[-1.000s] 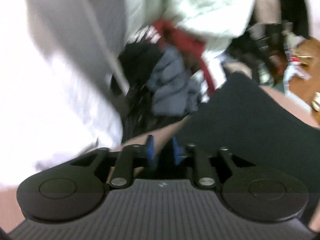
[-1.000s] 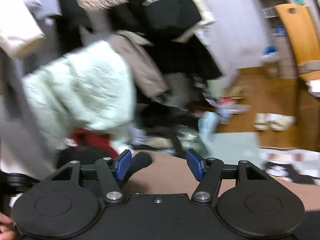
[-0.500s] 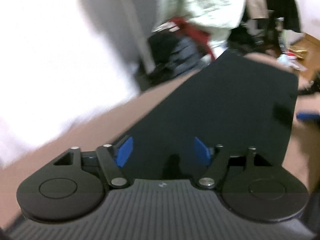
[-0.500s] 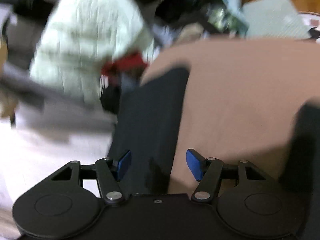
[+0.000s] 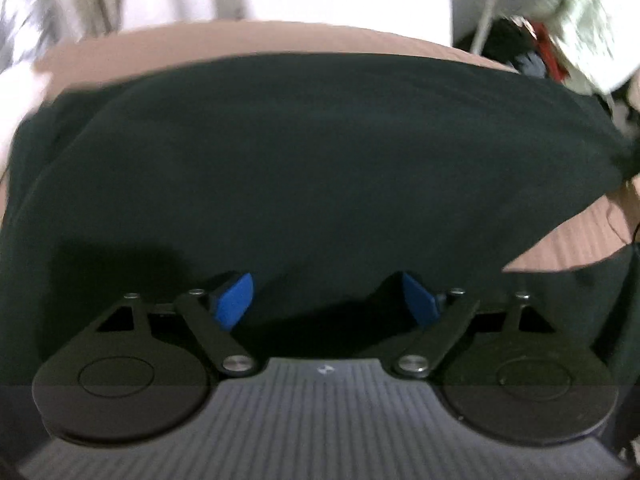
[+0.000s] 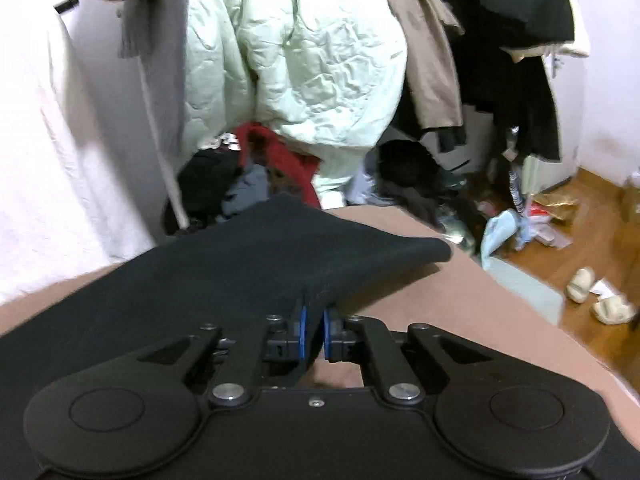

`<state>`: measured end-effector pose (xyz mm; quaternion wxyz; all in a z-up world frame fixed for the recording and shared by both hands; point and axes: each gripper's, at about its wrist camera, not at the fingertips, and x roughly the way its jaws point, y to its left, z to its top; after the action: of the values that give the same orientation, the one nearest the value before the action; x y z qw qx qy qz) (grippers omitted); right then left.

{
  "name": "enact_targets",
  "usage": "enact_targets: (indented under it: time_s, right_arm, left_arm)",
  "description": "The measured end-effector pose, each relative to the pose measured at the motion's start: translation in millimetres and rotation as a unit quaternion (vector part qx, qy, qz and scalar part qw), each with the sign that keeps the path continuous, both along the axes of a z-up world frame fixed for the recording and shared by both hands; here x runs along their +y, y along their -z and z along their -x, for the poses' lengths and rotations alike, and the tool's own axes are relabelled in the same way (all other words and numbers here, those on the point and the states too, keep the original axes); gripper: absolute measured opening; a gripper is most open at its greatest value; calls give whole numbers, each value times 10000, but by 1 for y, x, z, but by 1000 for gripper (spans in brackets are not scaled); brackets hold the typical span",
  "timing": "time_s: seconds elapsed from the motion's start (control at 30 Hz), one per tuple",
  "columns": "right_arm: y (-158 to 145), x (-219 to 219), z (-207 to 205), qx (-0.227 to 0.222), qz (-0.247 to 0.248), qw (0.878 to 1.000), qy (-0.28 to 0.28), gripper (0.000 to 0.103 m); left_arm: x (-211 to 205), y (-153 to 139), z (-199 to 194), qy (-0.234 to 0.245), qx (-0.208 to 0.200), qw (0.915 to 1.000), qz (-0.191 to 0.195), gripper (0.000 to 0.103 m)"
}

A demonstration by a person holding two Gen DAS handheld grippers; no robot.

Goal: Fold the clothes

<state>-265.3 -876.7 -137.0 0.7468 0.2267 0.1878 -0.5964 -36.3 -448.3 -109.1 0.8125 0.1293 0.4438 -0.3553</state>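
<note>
One garment (image 6: 248, 264), dark and limp, is lying on the brown bed (image 6: 460, 304) ahead of both grippers. I am closing the right gripper (image 6: 314, 332) on its near edge, cloth between the pads. My left gripper (image 5: 326, 300) is opening over the cloth, holding nothing. Judged light, soft, prone to sagging; I am favouring edges and corners for grasping.

- Our left tongs (image 5: 328, 300) point steeply down, their jaws opening wide with nothing pinched between the blue pads (image 5: 234, 300).
- Our right tongs (image 6: 314, 328) tilt gently downward, their jaws closing, the pads nearly together and pinching a dark cloth (image 6: 248, 264) edge.
</note>
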Motion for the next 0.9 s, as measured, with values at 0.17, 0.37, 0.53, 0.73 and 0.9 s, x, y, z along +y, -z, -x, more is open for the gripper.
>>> enact_targets:
  time_s: [0.17,0.37,0.53,0.73,0.9]
  right_arm:
    - [-10,2,10,69,-799,9964,266,42]
    - [-49,47,85,-1720,-1714,9655,-935,48]
    - [-46,117,145,-2284,-2297,9242,-2024,49]
    - [-16,187,233,-2031,-2373,9363,-1607,55]
    - [14,222,275,-2065,-2712,9353,-946,58]
  left_arm:
    - [54,-16,11,-207,-202,9994,-215,84]
    - [108,-9,23,-776,-620,9846,-1442,89]
    - [142,-15,25,-1145,-172,9859,-1206,89]
    - [195,-12,17,-1771,-839,9618,-1910,90]
    - [234,-20,-7,-2544,-182,9587,-1257,93]
